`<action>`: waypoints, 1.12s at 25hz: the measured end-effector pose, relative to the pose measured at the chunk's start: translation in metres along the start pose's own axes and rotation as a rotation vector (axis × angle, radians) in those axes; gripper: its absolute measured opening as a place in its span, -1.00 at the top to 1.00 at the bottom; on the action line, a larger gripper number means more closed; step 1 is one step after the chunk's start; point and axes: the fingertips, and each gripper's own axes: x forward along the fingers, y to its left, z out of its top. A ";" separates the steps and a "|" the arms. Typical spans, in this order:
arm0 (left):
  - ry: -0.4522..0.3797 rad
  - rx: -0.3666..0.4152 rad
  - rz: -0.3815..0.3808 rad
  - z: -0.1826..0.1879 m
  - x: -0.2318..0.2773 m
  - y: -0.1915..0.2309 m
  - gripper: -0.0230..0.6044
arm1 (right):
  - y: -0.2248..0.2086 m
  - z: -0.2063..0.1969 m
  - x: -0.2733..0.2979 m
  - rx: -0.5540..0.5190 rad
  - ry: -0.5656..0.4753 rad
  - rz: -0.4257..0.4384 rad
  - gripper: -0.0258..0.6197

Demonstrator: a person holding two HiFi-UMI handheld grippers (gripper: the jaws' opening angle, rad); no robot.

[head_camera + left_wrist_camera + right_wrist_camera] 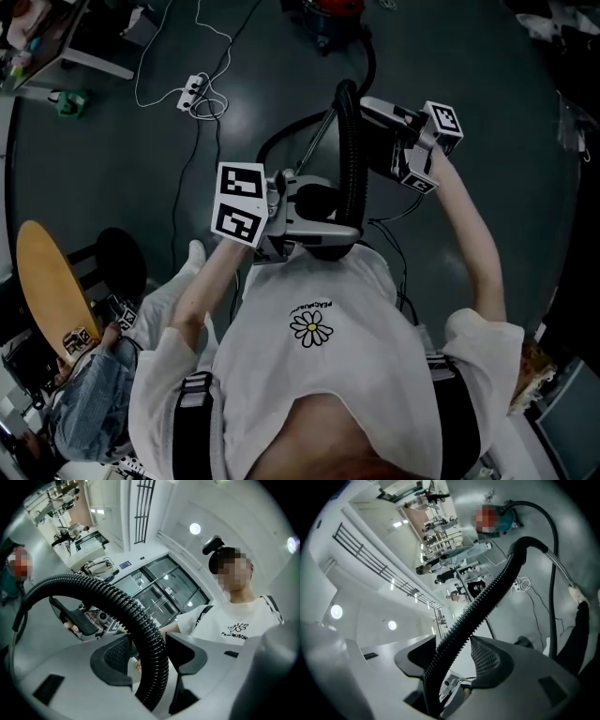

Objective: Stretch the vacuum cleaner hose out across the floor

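Observation:
A black ribbed vacuum hose point(352, 169) is held up in front of my chest, and both grippers grip it. My left gripper point(323, 211) is shut on the hose point(150, 658), which arcs up and off to the left from its jaws. My right gripper point(364, 122) is shut on the hose point(457, 634) higher up, and the hose climbs from it to a bend. Beyond the bend, a thin metal wand point(314, 141) slants down towards the floor. The red vacuum cleaner point(333, 14) stands on the dark floor ahead.
A white power strip point(194, 91) with a looping white cable lies on the floor at the left. A round wooden board point(52, 281) and a seated person in jeans point(89, 403) are at the lower left. A green object point(70, 101) sits by a desk leg.

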 end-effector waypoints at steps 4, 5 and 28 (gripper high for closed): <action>0.102 0.085 0.000 -0.008 0.012 -0.010 0.24 | 0.010 -0.016 0.026 0.047 0.066 0.069 0.24; 0.137 0.114 0.004 -0.009 0.014 -0.011 0.24 | 0.013 -0.018 0.033 0.051 0.077 0.105 0.24; -0.107 0.259 -0.086 -0.008 -0.014 -0.059 0.24 | 0.200 -0.158 0.071 -0.993 0.499 0.346 0.19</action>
